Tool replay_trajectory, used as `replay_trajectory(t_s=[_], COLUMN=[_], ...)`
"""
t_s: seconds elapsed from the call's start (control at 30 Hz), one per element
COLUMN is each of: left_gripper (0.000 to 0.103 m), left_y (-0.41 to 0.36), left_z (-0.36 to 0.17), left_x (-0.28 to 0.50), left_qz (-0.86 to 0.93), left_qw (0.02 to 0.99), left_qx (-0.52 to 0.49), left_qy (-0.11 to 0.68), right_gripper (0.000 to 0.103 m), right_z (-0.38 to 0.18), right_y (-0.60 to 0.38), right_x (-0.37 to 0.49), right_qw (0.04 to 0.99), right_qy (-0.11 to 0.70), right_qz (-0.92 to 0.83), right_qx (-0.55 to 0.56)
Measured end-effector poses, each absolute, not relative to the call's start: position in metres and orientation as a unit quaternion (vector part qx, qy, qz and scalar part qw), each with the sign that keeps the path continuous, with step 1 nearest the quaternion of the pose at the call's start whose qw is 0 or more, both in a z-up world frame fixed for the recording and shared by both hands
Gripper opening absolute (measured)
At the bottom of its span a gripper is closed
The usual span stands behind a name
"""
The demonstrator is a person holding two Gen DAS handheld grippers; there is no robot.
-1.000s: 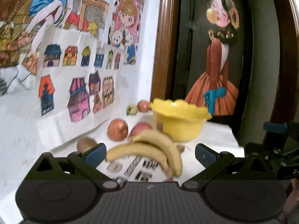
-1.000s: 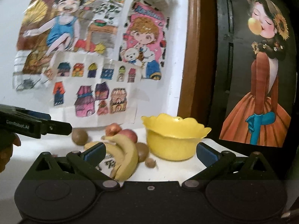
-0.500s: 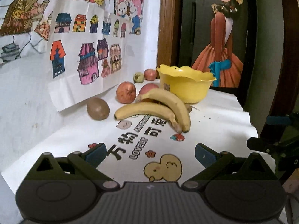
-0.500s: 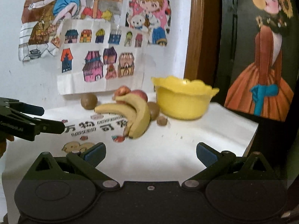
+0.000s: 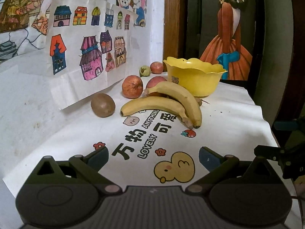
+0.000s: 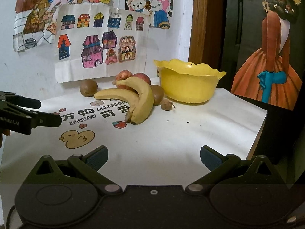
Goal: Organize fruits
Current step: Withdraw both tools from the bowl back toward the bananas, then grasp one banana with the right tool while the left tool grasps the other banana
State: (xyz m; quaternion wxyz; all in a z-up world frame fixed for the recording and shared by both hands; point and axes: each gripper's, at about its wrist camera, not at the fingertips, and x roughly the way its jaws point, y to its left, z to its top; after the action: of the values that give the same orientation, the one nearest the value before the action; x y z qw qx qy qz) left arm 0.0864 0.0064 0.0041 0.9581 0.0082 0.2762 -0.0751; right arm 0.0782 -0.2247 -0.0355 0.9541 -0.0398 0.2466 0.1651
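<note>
Two bananas (image 5: 167, 103) (image 6: 133, 97) lie joined on a white printed cloth (image 5: 228, 126) (image 6: 190, 133), in front of an empty yellow bowl (image 5: 196, 78) (image 6: 188, 84). A brown kiwi (image 5: 103, 105) (image 6: 88, 87) sits left of them, red apples (image 5: 132, 86) (image 6: 142, 77) behind. A second kiwi (image 6: 157, 94) and a small brown fruit (image 6: 166, 104) rest between the bananas and the bowl. A small green fruit (image 5: 144, 71) and another apple (image 5: 156, 67) lie at the wall. My left gripper (image 5: 153, 157) and right gripper (image 6: 154, 157) both stand open and hold nothing, well short of the fruit.
Children's drawings (image 5: 85, 43) (image 6: 101, 43) cover the white wall on the left. A wooden door frame (image 5: 171, 19) and a dark panel with a painted figure (image 6: 274, 57) stand behind the bowl. The cloth's right edge (image 6: 261, 129) drops off. The other gripper's black body shows at each view's side.
Both grippers have pulled back from the fruit and tilted down, so more of the printed cloth shows. The fruit and bowl have not moved. Both stay open.
</note>
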Motion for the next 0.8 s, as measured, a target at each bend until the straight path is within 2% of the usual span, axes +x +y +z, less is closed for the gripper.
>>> replay_trajectory(t_s=[0.43, 0.8], left_gripper=[0.103, 0.103], left_y=[0.016, 0.029], left_z=[0.009, 0.007], left_x=[0.129, 0.186], left_qz=[-0.067, -0.106], left_qw=[0.953, 0.962], left_qx=[0.057, 0.075], left_qy=[0.288, 0.241], right_gripper=[0.102, 0.102], right_z=[-0.035, -0.027], right_y=[-0.217, -0.207], right_x=[0.113, 0.183], right_qw=[0.952, 0.945], right_qy=[0.248, 0.257], right_qz=[0.163, 0.191], right_qx=[-0.075, -0.061])
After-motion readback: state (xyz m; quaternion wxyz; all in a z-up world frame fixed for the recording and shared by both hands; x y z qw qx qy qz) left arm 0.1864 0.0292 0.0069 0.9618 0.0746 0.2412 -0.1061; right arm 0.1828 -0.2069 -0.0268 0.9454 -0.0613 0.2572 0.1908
